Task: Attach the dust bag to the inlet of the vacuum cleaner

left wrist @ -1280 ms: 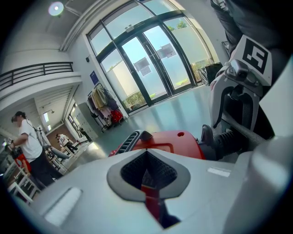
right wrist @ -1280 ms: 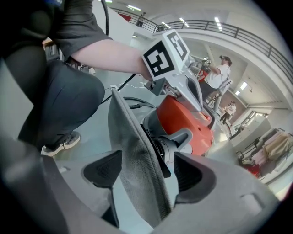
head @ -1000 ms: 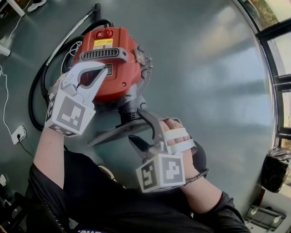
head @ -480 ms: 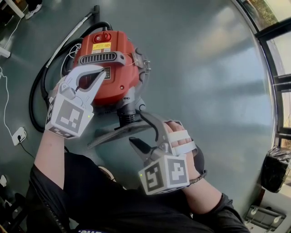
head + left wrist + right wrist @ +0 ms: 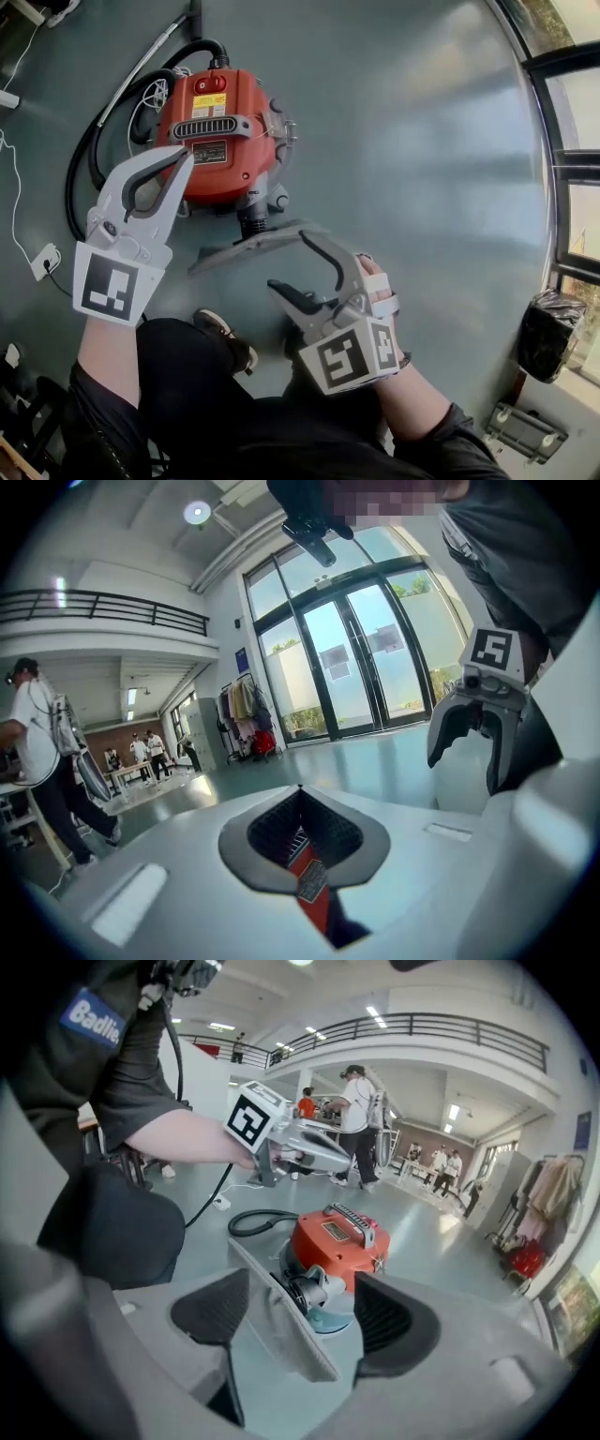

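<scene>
Most of it looks done: the dust bag seems seated on the inlet of the vacuum cleaner, the right gripper gaping loosely around it, the left gripper pinched together on nothing.

Orange-red vacuum cleaner, grey dust bag, black hose, glossy grey-green floor.

Left gripper jaws closed tip to tip, empty; red vacuum cleaner visible through their gap; right gripper beyond, jaws apart.
</scene>
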A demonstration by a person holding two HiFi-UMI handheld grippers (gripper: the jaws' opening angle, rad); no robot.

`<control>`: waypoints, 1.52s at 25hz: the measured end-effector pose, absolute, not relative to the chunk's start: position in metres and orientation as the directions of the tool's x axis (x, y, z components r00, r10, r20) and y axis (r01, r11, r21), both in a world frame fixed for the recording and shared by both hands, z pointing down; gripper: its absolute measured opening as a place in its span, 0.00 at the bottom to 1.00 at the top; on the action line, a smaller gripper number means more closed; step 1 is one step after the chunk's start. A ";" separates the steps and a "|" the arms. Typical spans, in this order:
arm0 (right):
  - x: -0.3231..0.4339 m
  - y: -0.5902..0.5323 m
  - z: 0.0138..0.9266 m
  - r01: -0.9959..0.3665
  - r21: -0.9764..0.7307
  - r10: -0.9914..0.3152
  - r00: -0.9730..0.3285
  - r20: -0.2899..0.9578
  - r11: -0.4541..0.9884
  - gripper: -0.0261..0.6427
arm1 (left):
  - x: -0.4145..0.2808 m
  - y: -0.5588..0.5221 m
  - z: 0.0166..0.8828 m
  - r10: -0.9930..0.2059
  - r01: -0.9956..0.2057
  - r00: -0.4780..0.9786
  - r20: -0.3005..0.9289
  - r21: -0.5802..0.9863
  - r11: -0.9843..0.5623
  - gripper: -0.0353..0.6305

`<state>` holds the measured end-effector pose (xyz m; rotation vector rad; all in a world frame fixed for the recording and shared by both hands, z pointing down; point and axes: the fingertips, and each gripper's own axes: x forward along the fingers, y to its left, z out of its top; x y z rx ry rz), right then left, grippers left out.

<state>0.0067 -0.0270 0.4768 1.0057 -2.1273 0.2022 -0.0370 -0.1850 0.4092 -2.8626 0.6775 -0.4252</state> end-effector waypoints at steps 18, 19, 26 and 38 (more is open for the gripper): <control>-0.003 0.051 0.271 -0.841 -0.244 -0.550 -0.508 0.663 0.483 0.54 | -0.127 -0.059 0.177 -0.500 -0.533 0.813 0.299 0.036 -0.845 0.08; -0.003 0.056 0.256 -0.848 -0.282 -0.560 -0.513 0.650 0.450 0.54 | -0.126 -0.048 0.161 -0.487 -0.522 0.822 0.296 0.047 -0.852 0.08; -0.011 0.080 0.159 -0.864 -0.381 -0.638 -0.501 0.585 0.330 0.53 | -0.136 0.011 0.071 -0.458 -0.507 0.850 0.260 0.168 -0.845 0.08; 0.002 0.140 0.103 -0.749 -0.296 -0.600 -0.656 0.457 0.593 0.53 | -0.120 0.104 0.030 -0.620 -0.659 0.745 0.246 0.123 -0.742 0.08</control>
